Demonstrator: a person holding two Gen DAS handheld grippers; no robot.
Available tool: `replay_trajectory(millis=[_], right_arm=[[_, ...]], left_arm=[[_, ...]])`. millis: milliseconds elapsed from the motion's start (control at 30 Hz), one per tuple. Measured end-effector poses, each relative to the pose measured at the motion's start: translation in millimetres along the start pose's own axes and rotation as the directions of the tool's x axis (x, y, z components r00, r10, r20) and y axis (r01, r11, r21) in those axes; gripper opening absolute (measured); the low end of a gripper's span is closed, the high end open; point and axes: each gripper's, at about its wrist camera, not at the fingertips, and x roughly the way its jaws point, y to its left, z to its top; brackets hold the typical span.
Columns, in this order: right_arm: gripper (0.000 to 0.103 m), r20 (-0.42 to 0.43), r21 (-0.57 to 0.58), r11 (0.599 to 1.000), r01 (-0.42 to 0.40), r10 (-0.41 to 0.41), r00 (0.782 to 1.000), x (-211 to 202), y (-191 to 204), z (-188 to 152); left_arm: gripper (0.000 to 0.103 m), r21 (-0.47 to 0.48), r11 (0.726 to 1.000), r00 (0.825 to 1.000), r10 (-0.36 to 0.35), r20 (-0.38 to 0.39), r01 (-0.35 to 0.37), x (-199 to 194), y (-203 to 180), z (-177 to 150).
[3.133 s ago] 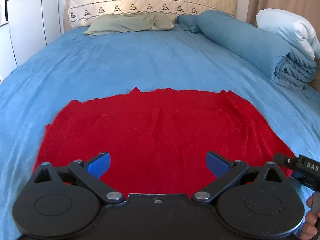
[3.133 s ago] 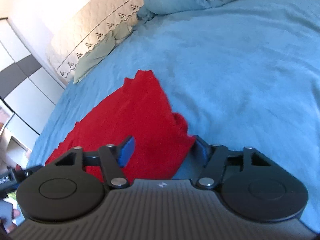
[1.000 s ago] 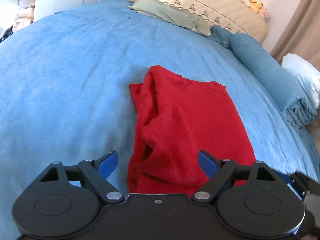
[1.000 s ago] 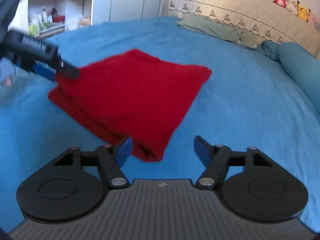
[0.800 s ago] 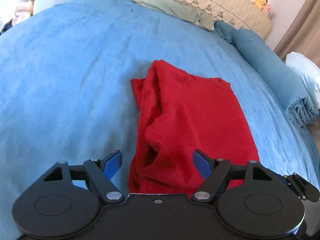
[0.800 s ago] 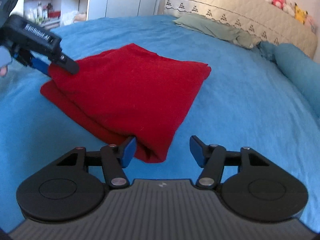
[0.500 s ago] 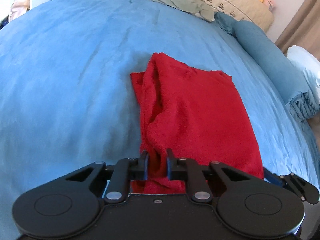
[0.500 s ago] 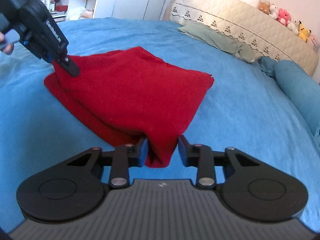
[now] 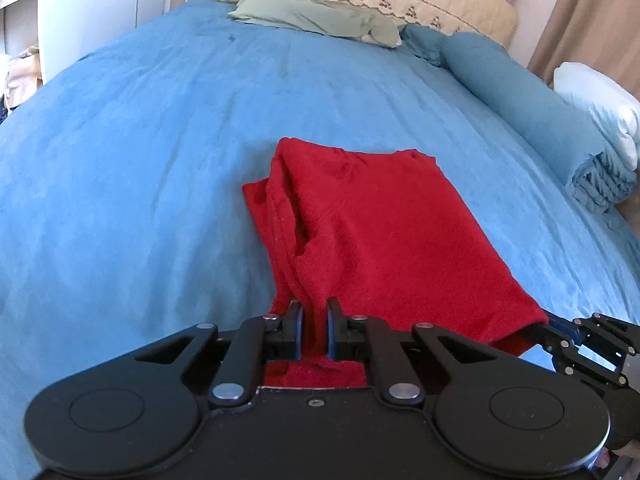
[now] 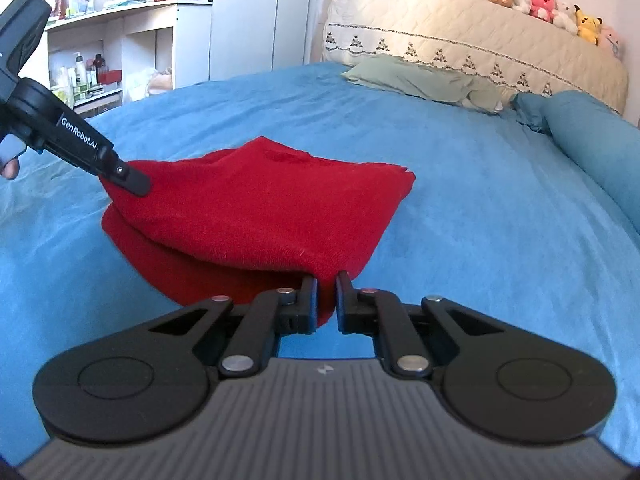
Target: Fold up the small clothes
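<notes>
Bed point(image 9: 120, 152): blue cover, carried everything.
Red garment point(image 9: 380, 232): folded, lay mid-bed; soft, light, limp, likely sags; best held at near corners.
Left gripper point(image 9: 314, 330): just closed, clamped on near-left corner.
Right gripper point(image 10: 326, 304): just closed, clamped on near-right corner.

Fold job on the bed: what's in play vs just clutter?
In play: red garment; left gripper and right gripper, each shut on a near corner.

Clutter: green pillow, rolled blue duvet, plush toys, shelf bottles.
</notes>
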Motion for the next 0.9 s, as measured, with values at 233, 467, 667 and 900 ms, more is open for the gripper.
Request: replay_trajectory(millis=[233, 467, 667, 900], right_arm=[[0.024, -0.028, 0.016, 1.0, -0.003, 0.004, 1.0, 5, 2, -2], [0.025, -0.045, 0.025, 1.0, -0.009, 0.01, 0.999, 8, 5, -3], [0.024, -0.017, 0.063, 0.998, -0.011, 0.012, 1.0, 1, 2, -3], [0.023, -0.017, 0.104, 0.994, -0.024, 0.026, 1.0, 0, -8, -15]], left_arm=[[0.012, 0.016, 1.0, 1.0, -0.008, 0.016, 0.008, -3, -2, 7], [0.012, 0.023, 1.0, 1.0, 0.0, 0.009, 0.0, -1, -4, 9], [0.008, 0.014, 1.0, 1.0, 0.008, -0.006, -0.008, -4, -4, -3], [0.007, -0.039, 0.999, 1.0, -0.003, -0.007, 0.002, 1, 0, -31]])
